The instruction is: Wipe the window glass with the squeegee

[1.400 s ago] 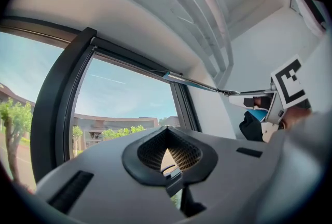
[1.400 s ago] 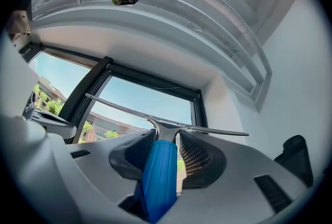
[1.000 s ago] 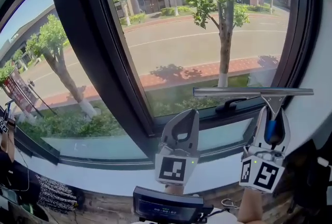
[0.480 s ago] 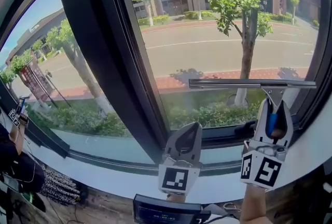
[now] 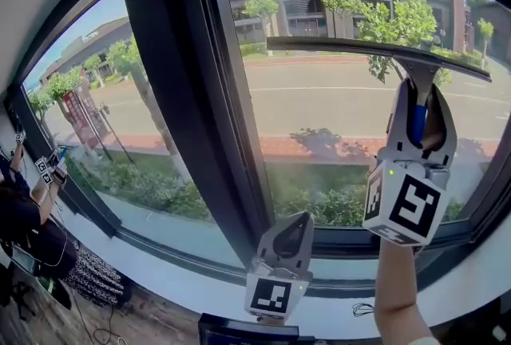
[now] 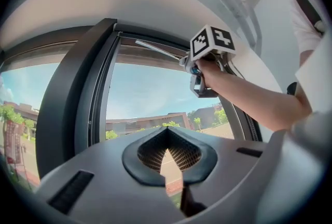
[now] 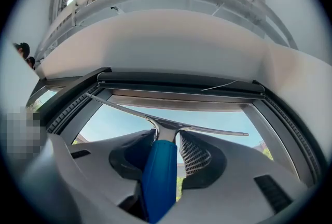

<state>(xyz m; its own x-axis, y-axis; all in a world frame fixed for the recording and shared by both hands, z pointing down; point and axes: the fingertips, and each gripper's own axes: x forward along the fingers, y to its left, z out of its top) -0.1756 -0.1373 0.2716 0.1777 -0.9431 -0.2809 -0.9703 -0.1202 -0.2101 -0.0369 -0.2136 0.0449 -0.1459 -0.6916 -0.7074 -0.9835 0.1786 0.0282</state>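
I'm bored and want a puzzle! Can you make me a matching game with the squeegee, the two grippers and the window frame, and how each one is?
Things:
1 squeegee
2 left gripper
3 right gripper
4 window frame

States:
A low down, shut, holding nothing
B dark and upright
C blade stretched wide, high on the glass
D raised high, shut on a blue handle

Pairs: 1-C, 2-A, 3-D, 4-B
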